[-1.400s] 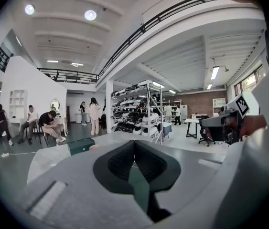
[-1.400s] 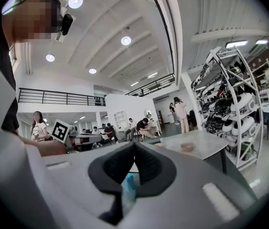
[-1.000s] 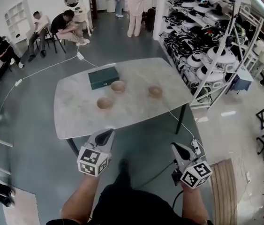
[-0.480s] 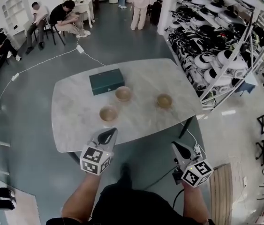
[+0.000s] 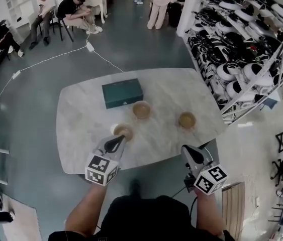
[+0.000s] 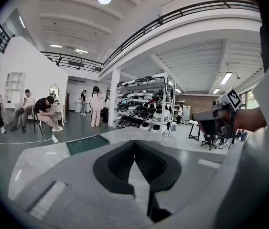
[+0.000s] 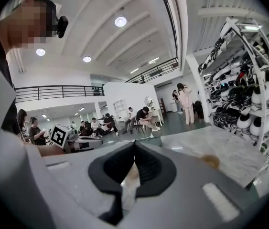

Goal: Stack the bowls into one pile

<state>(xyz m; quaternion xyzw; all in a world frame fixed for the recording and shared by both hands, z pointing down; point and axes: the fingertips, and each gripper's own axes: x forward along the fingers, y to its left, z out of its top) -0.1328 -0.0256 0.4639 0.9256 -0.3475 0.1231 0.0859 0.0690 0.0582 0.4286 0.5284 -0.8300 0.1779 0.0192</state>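
Observation:
Three tan bowls stand apart on the marble table (image 5: pixel 81 134): a near one (image 5: pixel 124 131), a middle one (image 5: pixel 141 109) and a right one (image 5: pixel 187 120). My left gripper (image 5: pixel 119 138) is shut and empty; its tip lies over the near bowl's front edge in the head view. My right gripper (image 5: pixel 185 148) is also shut and empty, at the table's front edge, short of the right bowl. The left gripper view shows the shut left gripper (image 6: pixel 134 143) with table beyond. The right gripper view shows the shut right gripper (image 7: pixel 134 143) and the right bowl (image 7: pixel 211 161) ahead.
A dark green box (image 5: pixel 122 93) lies on the table behind the bowls. Racks of gear (image 5: pixel 242 39) stand close to the table's right side. A white cable (image 5: pixel 56 56) runs over the floor. People sit at the far left (image 5: pixel 73 11).
Both grippers have moved forward to the table's front edge, still shut. The left tip now overlaps the near bowl. The table and bowls appear closer in the head view.

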